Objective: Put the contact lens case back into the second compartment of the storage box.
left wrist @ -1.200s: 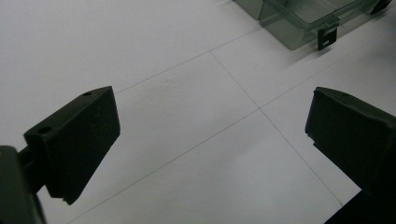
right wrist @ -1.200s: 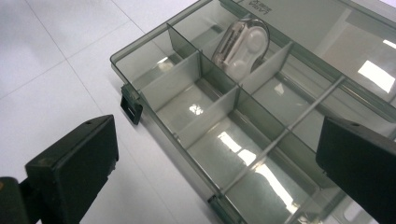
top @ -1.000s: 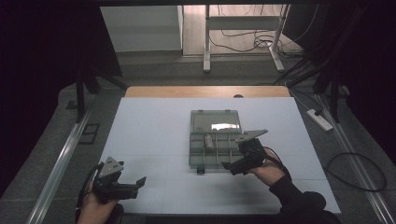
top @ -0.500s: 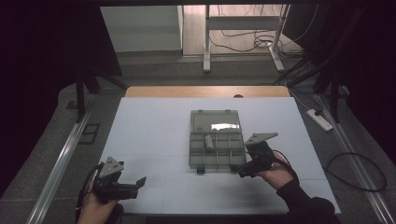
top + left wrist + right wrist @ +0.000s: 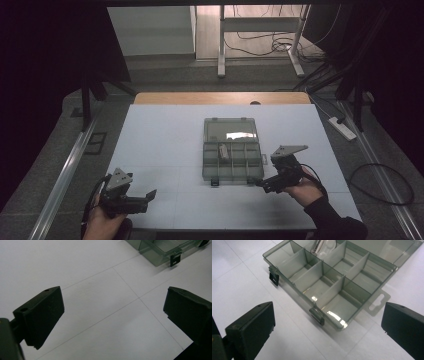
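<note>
Nearest the person, at the front left of the white worktop (image 5: 165, 135), the left tongs (image 5: 148, 196) are held low in a hand (image 5: 102, 220), their jaws spread wide with nothing between them; in the left gripper view they frame bare white surface crossed by thin seam lines, and a corner of the organiser box (image 5: 160, 250) shows far off at the top edge, well apart from them. To the right and a little farther in, the right tongs (image 5: 262, 183) sit in the other hand (image 5: 305, 190), pointing toward the box's front right corner and just beside it without touching. Their jaws are also spread wide and hold nothing; the right gripper view looks between them onto the box's near compartments. The organiser box (image 5: 232, 160) lies in the middle of the worktop, translucent grey, its lid (image 5: 230, 130) swung open and lying flat on the far side. Thin dividers split the tray into compartments, and two dark latches (image 5: 317, 315) hang from the front wall. A small shiny item (image 5: 223, 151) lies in one compartment of the far row, its kind unclear.
</note>
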The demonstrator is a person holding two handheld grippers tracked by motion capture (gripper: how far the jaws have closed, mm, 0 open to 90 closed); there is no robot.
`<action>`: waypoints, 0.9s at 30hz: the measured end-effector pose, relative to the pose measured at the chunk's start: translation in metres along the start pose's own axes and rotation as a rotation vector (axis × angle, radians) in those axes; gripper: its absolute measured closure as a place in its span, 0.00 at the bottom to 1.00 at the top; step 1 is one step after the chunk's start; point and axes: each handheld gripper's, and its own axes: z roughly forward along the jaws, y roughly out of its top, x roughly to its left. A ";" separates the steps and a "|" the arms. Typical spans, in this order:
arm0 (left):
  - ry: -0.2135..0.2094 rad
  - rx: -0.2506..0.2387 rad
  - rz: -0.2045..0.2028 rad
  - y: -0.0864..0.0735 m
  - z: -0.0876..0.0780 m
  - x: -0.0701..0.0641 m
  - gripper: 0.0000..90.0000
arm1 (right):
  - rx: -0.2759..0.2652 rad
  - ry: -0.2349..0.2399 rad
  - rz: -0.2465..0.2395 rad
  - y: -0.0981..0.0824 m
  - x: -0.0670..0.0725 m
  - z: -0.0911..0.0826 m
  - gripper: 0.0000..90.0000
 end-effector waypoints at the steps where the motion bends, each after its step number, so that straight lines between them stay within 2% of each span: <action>1: 0.000 0.000 0.000 0.000 0.000 0.000 0.04 | 0.001 0.000 0.002 -0.001 0.000 -0.001 0.00; 27: 0.004 0.000 0.000 0.000 0.000 0.000 0.04 | -0.009 -0.022 0.051 -0.023 -0.009 -0.026 0.00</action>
